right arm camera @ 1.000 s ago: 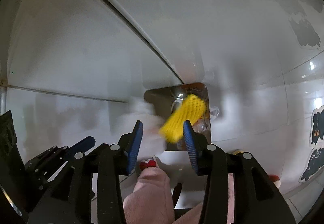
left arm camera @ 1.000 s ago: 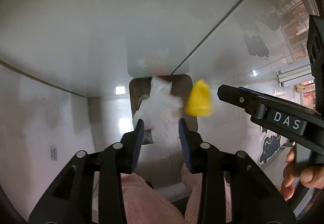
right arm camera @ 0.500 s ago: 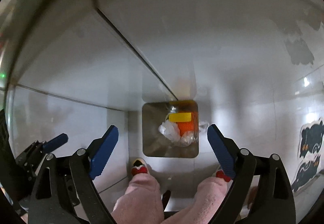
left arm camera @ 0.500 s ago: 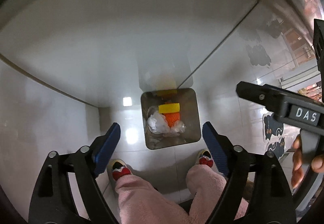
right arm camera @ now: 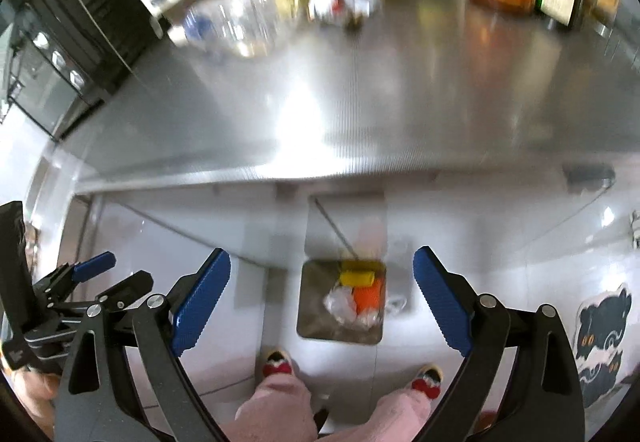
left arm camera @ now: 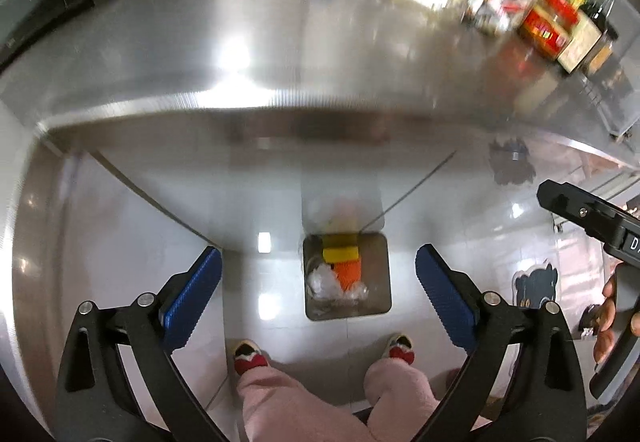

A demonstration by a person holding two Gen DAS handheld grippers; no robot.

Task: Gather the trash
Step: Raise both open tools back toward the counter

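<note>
My left gripper (left arm camera: 318, 288) and right gripper (right arm camera: 322, 288) had just been opening; both stood wide and empty. Below them the trash (left arm camera: 340, 272), yellow, orange and clear plastic, lay inside the steel bin (left arm camera: 380, 298) on the floor.

Bright, even indoor light. Hard white glare on the steel worktop (left arm camera: 240, 54) near its front edge, w/ small square glints on the floor tiles (left arm camera: 264, 242). Bottles (left arm camera: 560, 14) along the worktop's back edge are smeared by motion blur — labels unreadable in the right wrist view. Strong fisheye bend, dark vignette at all corners. Bin (right arm camera: 340, 306) fairly sharp.
</note>
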